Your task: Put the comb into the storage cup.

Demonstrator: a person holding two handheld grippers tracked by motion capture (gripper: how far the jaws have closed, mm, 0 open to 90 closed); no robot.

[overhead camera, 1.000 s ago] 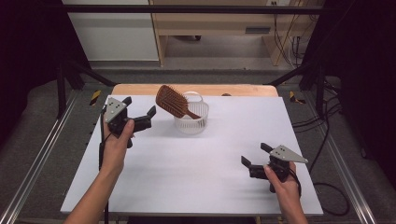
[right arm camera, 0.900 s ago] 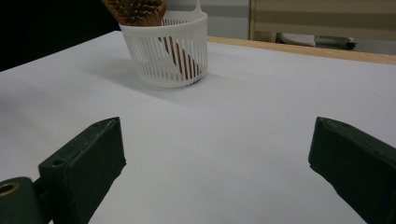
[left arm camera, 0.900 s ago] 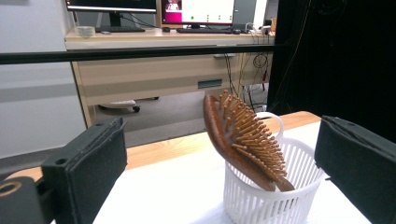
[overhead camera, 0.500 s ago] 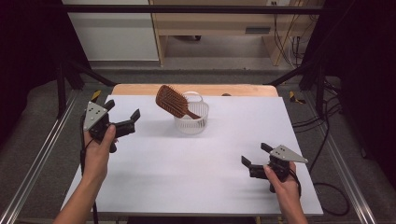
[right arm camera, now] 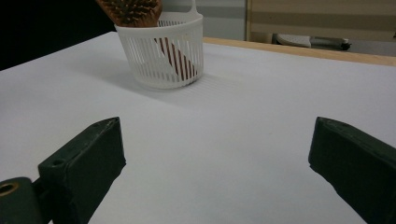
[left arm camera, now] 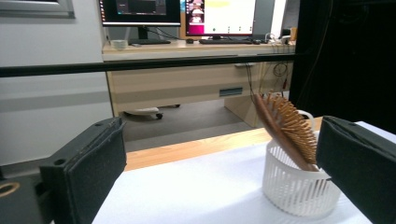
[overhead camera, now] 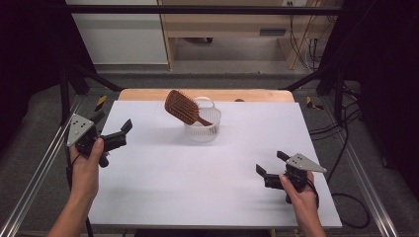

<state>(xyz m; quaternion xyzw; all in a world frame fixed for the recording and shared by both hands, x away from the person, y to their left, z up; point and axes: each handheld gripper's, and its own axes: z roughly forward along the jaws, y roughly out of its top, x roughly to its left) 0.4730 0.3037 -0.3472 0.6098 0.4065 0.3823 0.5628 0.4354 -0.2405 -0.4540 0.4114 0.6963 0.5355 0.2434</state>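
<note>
I see the hairbrush (overhead camera: 184,107) leaning handle-down in the basket (overhead camera: 202,126) near the worktop's (overhead camera: 197,187) far edge; left tool (overhead camera: 112,133) and right tool (overhead camera: 269,165) both gape, empty.

- The brush (right arm camera: 133,10) head is cut off by the top edge in the right gripper view.
- Its handle sits inside the basket (overhead camera: 202,123), half hidden behind the slats.
- A dark speck (overhead camera: 239,100) on the table's wooden edge, perhaps a knot, is too small to tell.

white table top (overhead camera: 197,182) with a wooden strip along its far edge, white slotted basket (overhead camera: 202,129) stood directly on it near the far middle, wooden hairbrush (overhead camera: 182,107) leaned handle-down inside the basket
</note>
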